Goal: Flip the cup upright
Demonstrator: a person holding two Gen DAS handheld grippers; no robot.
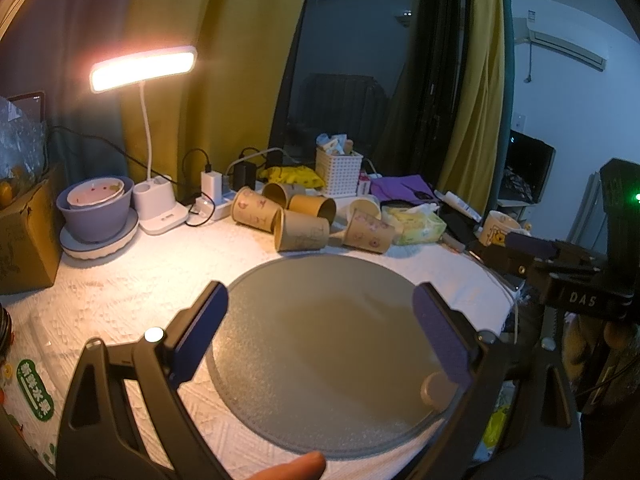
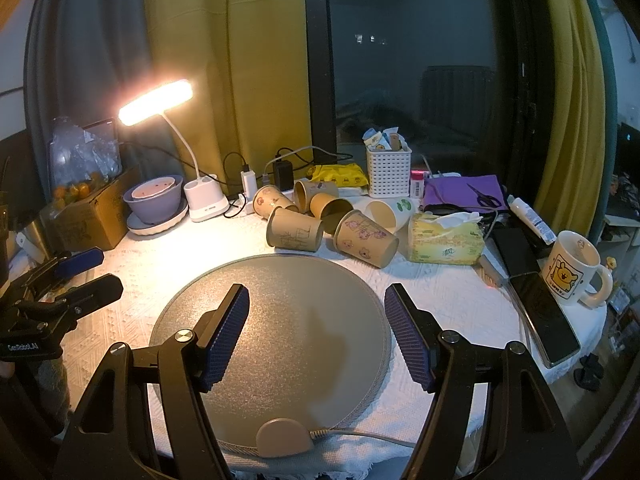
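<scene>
in the left wrist view, the left gripper (image 1: 320, 336) hangs over a round grey mat (image 1: 332, 392) on the white tablecloth (image 1: 140, 280), its blue-padded jaws spread wide with nothing between them. beyond the mat's far edge lies a cluster of brown paper cups (image 1: 302, 232), all tipped on their sides, some touching one another. a lit desk lamp (image 1: 144, 65) stands at the back left beside a purple bowl (image 1: 96, 216) on a white plate. the right gripper (image 1: 536, 246) shows at the right edge, near a cartoon mug (image 1: 498, 228); whether it is open cannot be told from here.

in the right wrist view, the right gripper (image 2: 318, 332) also hovers over the grey mat (image 2: 280, 360), jaws wide apart and holding nothing. the paper cups (image 2: 294, 234) lie toppled just past the mat, next to a yellow tissue pack (image 2: 444, 242). a white basket (image 2: 388, 172) stands behind them. the mug (image 2: 572, 268) stands upright at the right beside a phone (image 2: 548, 316). the left gripper (image 2: 86, 276) appears at the left edge, parted and empty.
</scene>
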